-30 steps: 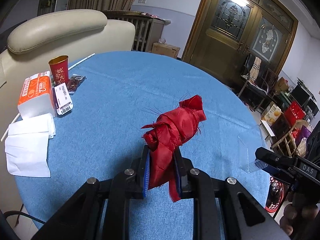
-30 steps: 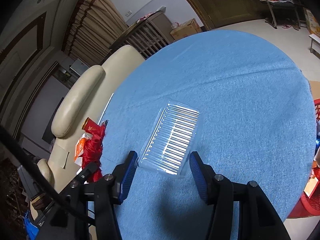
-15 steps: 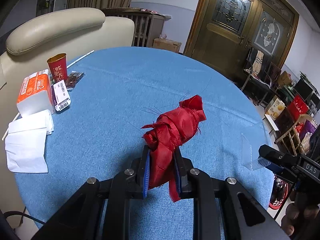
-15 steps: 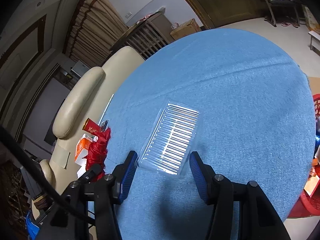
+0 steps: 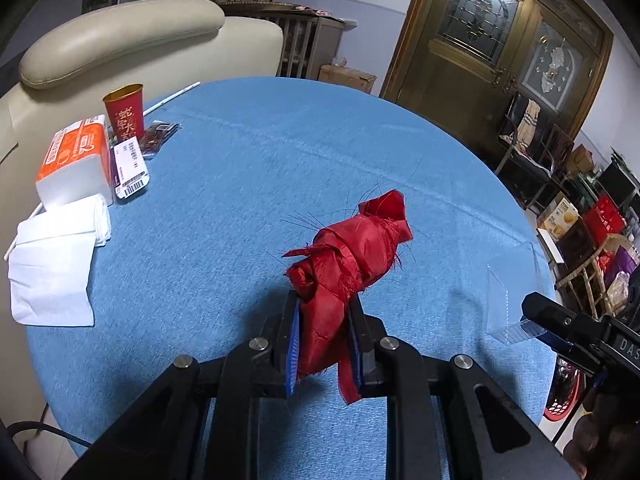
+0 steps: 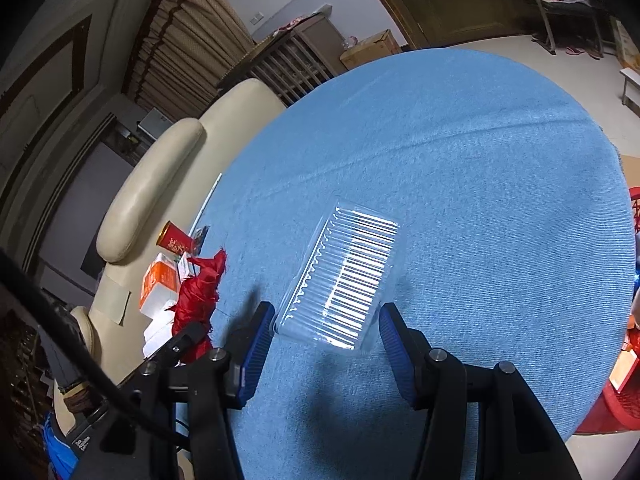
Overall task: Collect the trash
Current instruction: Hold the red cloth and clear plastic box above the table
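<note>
Clamping a bundle of red cloth (image 5: 352, 256), the left tongs (image 5: 326, 336) are pressed together on its lower end, so the bundle rises from the bottom centre of the left wrist view toward the middle, clear of the blue surface (image 5: 240, 152). The right tongs (image 6: 326, 340) stand part-way apart with a clear ribbed plastic tray (image 6: 348, 284) between them; its near short end sits at the left pad, but whether the pads press it I cannot tell. Its long axis runs from bottom centre toward the upper right of the right wrist view, along the tongs' pointing line. A red basket (image 6: 624, 392) shows at the right edge, nearest the right hand.
</note>
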The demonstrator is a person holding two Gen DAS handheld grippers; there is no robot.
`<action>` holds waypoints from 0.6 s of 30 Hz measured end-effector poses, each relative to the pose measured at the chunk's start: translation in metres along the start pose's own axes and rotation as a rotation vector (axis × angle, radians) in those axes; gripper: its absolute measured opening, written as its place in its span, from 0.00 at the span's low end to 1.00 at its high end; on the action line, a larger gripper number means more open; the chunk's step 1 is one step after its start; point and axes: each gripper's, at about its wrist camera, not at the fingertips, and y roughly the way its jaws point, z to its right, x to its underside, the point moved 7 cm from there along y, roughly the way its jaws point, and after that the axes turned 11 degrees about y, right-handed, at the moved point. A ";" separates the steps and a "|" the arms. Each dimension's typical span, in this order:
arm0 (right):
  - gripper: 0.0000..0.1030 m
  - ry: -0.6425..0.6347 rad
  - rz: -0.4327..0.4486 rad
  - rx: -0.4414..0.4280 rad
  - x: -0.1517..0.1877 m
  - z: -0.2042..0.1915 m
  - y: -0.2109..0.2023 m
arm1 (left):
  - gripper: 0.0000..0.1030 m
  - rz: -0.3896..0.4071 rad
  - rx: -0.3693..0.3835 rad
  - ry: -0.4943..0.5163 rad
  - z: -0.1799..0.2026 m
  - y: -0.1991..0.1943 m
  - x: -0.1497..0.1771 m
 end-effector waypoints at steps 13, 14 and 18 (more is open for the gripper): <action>0.55 -0.035 -0.020 -0.003 0.009 -0.010 0.006 | 0.21 -0.006 -0.023 -0.018 -0.008 -0.003 0.003; 0.55 -0.033 -0.020 -0.004 0.008 -0.008 0.005 | 0.21 -0.006 -0.025 -0.015 -0.007 -0.004 0.002; 0.55 -0.021 -0.011 -0.008 0.005 -0.004 0.003 | 0.21 -0.003 -0.028 0.004 0.000 -0.003 -0.004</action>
